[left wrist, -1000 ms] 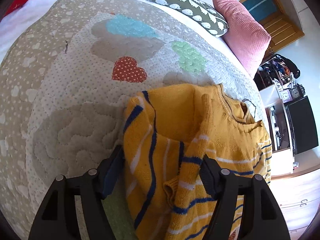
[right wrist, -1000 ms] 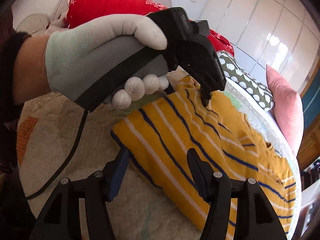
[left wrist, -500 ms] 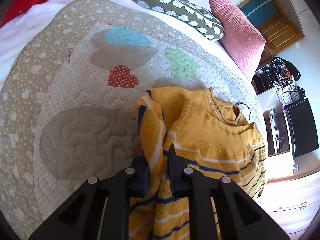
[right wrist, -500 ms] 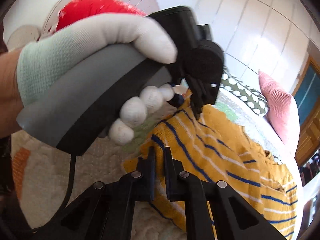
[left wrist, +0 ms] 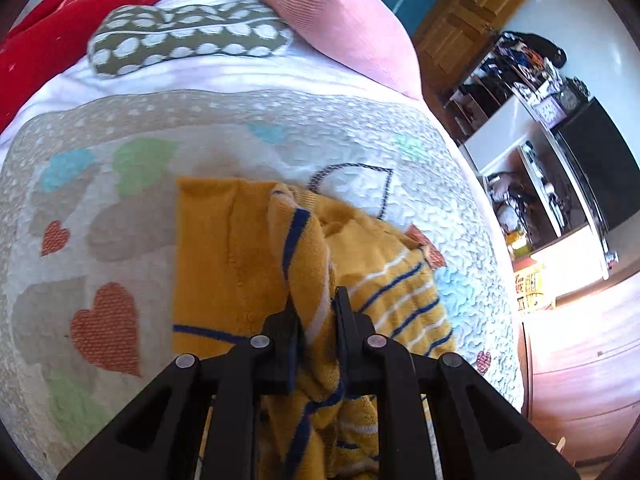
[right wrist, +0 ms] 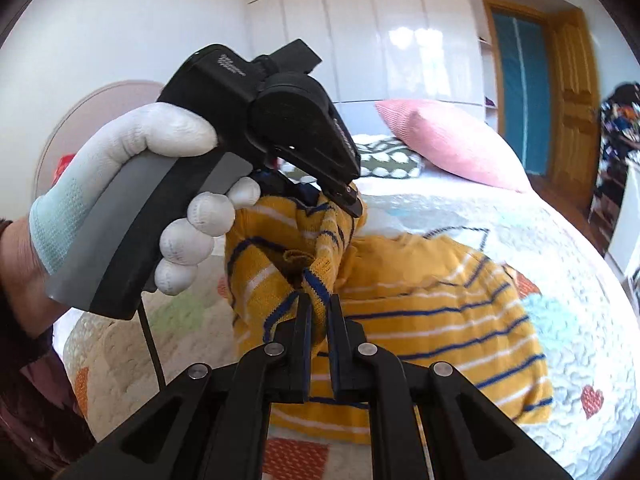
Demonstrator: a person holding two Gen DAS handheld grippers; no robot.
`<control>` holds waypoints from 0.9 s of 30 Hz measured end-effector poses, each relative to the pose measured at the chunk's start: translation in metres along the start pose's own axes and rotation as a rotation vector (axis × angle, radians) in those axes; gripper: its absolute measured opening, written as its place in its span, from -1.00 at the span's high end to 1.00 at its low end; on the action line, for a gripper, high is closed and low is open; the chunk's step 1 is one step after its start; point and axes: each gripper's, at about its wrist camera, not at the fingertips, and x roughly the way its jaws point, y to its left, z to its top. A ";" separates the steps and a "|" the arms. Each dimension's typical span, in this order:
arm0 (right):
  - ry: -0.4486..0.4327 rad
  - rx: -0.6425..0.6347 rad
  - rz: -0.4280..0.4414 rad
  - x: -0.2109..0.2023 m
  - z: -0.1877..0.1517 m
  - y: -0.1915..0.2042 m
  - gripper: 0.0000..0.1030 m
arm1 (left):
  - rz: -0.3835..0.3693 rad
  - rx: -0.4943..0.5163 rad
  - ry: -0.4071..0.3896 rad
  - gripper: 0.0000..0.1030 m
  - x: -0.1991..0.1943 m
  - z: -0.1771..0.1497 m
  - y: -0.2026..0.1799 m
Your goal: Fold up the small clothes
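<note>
A small yellow sweater point(left wrist: 240, 256) with blue and white stripes lies on a quilted bedspread point(left wrist: 100, 208). My left gripper point(left wrist: 314, 308) is shut on a bunched striped edge of the sweater and holds it lifted. My right gripper point(right wrist: 319, 306) is shut on another striped edge of the same sweater point(right wrist: 420, 320) and also holds it raised. In the right wrist view the left gripper point(right wrist: 352, 200), held by a white-gloved hand point(right wrist: 160, 152), bites the fabric just above and behind my right one. The rest of the sweater drapes down onto the bed.
A pink pillow point(left wrist: 340, 20), a green spotted cushion point(left wrist: 188, 36) and a red blanket point(left wrist: 60, 28) lie at the bed's head. Shelves and a cabinet point(left wrist: 540, 152) stand past the bed's right edge. A wooden door point(right wrist: 560, 100) is beyond.
Both grippers were open a second ago, then shut on the sweater's edge. Both have since lifted the fabric and carried it up and over toward the head of the bed.
</note>
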 end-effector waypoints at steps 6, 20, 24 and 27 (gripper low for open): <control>0.053 0.297 -0.057 -0.017 -0.028 -0.105 0.87 | -0.065 0.094 0.060 0.72 0.052 -0.002 -0.077; 0.028 0.507 0.011 -0.047 -0.034 -0.174 -0.07 | 0.025 0.036 -0.098 0.28 -0.031 -0.067 -0.007; 0.016 0.484 0.114 -0.042 -0.013 -0.159 -0.13 | 0.046 -0.008 -0.108 0.25 -0.041 -0.114 0.027; 0.051 0.405 0.136 -0.024 -0.003 -0.135 -0.17 | 0.010 -0.062 -0.090 0.24 -0.039 -0.150 0.044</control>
